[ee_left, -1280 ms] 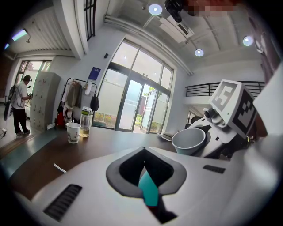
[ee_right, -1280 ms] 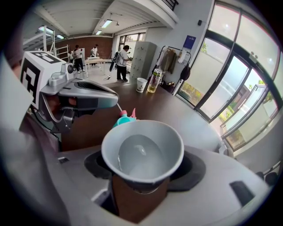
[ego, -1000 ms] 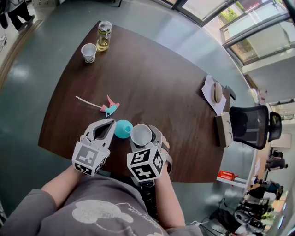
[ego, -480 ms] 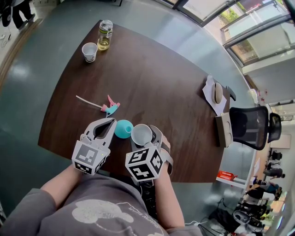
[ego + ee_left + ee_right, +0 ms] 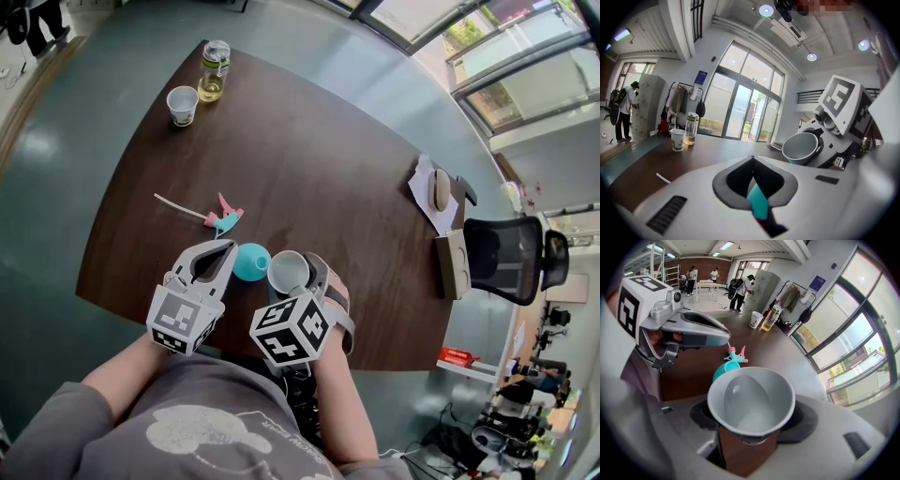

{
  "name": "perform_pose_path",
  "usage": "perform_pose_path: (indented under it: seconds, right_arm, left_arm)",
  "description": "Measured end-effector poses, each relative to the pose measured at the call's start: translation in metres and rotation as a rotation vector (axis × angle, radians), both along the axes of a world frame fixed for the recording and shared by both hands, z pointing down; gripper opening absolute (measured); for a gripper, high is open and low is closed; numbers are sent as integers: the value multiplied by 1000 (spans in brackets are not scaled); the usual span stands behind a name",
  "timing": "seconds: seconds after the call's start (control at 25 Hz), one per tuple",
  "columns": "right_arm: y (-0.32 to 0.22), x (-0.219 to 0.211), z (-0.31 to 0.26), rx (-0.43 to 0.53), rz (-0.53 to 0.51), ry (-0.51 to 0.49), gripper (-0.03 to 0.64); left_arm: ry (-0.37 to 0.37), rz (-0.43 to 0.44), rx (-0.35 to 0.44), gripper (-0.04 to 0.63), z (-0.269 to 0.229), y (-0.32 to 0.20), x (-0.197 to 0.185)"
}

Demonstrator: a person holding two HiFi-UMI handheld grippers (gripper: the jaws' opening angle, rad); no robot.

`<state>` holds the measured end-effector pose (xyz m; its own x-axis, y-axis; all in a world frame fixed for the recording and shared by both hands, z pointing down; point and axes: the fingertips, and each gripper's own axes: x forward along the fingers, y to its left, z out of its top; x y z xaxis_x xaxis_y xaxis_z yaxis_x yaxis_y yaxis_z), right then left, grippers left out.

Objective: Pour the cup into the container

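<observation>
My right gripper is shut on a pale grey cup, held above the near edge of the dark wooden table. The cup stands mouth up and looks empty. A teal round container sits on the table just left of the cup. My left gripper hovers beside it with its fingertips together. A sliver of teal shows through the slit behind those tips; I cannot tell if they touch. At the far corner stand a paper cup and a bottle of yellowish liquid.
A pink and teal spray nozzle with a thin tube lies left of the middle. At the right edge are papers with a small oval object and a black office chair. People stand far off across the room.
The right gripper has rolled a little, so its marker cube sits slightly further left. The cup, the left gripper and the teal container have stayed put.
</observation>
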<state>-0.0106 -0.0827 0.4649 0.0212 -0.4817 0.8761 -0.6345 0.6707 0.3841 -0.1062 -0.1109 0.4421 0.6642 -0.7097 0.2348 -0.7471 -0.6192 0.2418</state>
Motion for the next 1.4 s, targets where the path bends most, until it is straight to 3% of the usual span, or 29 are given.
perform_pose_path:
  seconds: [1.4]
  right_arm:
    - [1, -3, 7, -70, -41, 127, 298]
  left_arm:
    - [25, 6, -27, 8, 8, 3, -2]
